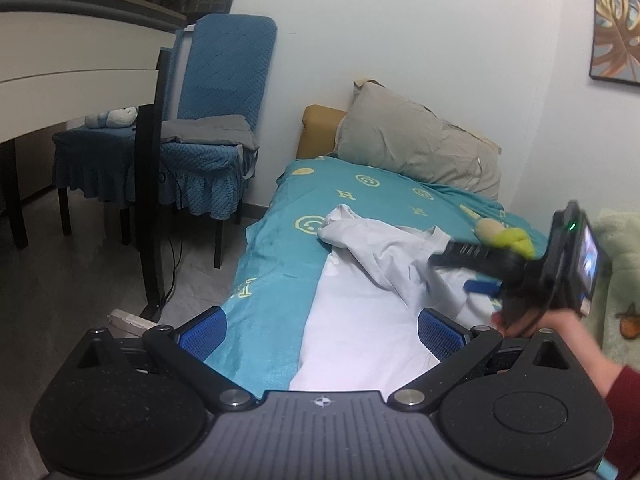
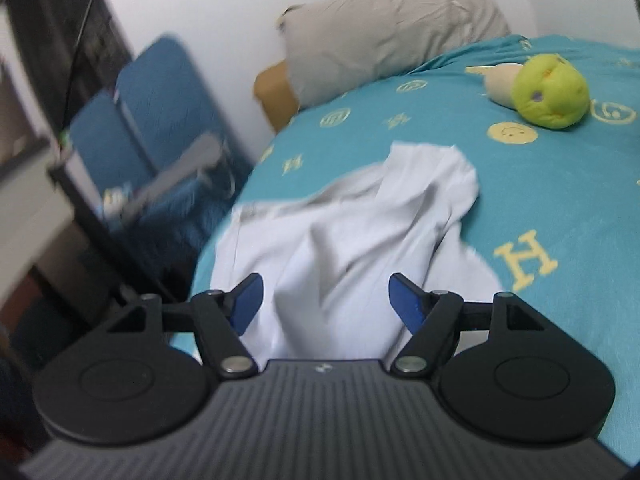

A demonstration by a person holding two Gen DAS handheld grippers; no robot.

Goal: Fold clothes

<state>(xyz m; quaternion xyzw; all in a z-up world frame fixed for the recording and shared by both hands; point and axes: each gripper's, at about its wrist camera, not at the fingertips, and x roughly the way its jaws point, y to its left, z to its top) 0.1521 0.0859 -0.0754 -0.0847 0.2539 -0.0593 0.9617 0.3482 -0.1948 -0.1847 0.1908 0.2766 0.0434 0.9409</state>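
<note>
White garment (image 2: 352,240) lies lengthwise — sleeve toward pillow (image 2: 384,28).

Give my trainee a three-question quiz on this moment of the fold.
1. True or false: the right claw is shut on the white shirt.
2. What lies on the bedspread nearest the pillow? A) green plush toy B) a book C) a shoe
3. Fill in: the blue chair stands beside the ____.

Key
1. False: its jaws stand apart, and no pad presses the cloth.
2. A
3. bed
</note>
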